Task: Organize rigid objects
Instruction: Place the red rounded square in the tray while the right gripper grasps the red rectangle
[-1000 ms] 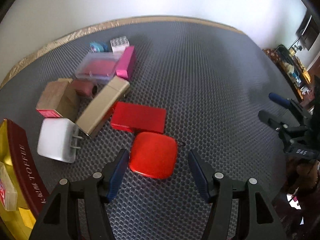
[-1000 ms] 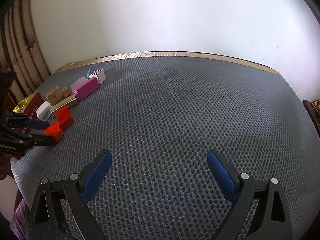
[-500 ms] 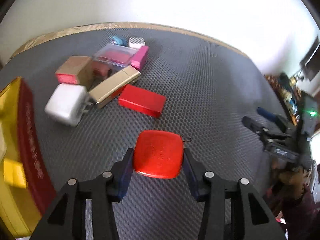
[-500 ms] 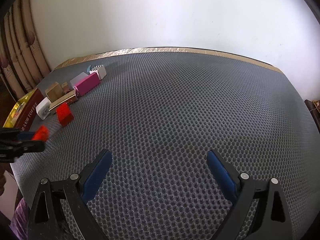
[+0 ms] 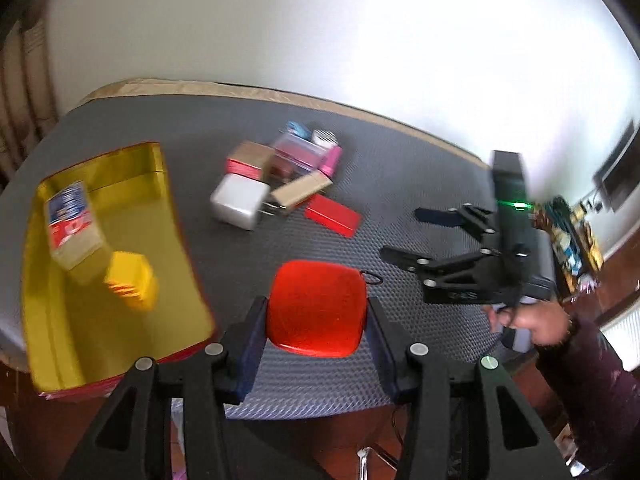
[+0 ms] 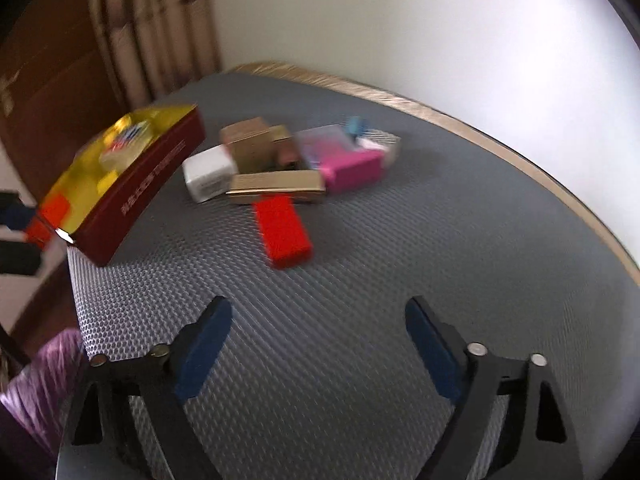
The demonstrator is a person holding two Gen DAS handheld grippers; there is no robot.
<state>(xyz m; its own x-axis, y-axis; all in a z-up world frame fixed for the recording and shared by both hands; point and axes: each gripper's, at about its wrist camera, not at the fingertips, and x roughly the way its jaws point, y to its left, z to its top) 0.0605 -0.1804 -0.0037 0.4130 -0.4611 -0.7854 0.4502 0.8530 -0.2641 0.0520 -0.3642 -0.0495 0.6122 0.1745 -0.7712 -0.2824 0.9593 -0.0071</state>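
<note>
My left gripper [image 5: 316, 305] is shut on a red rounded square case [image 5: 316, 308] and holds it above the grey mat, just right of the open gold tin [image 5: 158, 168]. The tin holds a blue-and-red card pack [image 5: 70, 224] and a yellow block [image 5: 130, 280]. Beyond lies the pile: a red flat box [image 6: 282, 230], a white charger [image 6: 208, 174], a long gold box [image 6: 276, 186], a pink box [image 6: 352, 170] and a brown box [image 6: 250, 144]. My right gripper [image 6: 318, 308] hovers over bare mat short of the red flat box, its jaws closing with nothing between them.
The grey honeycomb mat [image 6: 400, 240] ends in a gold-trimmed far edge by a white wall. The tin's dark red wall [image 6: 148, 184] stands left of the pile. A hand and dark sleeve [image 5: 560, 340] carry the right gripper [image 5: 402, 234]. Curtains hang at the left.
My left gripper closed on the red case and lifted it toward the tin. My right gripper swung left, bringing the pile close in its view, and its jaws narrowed.
</note>
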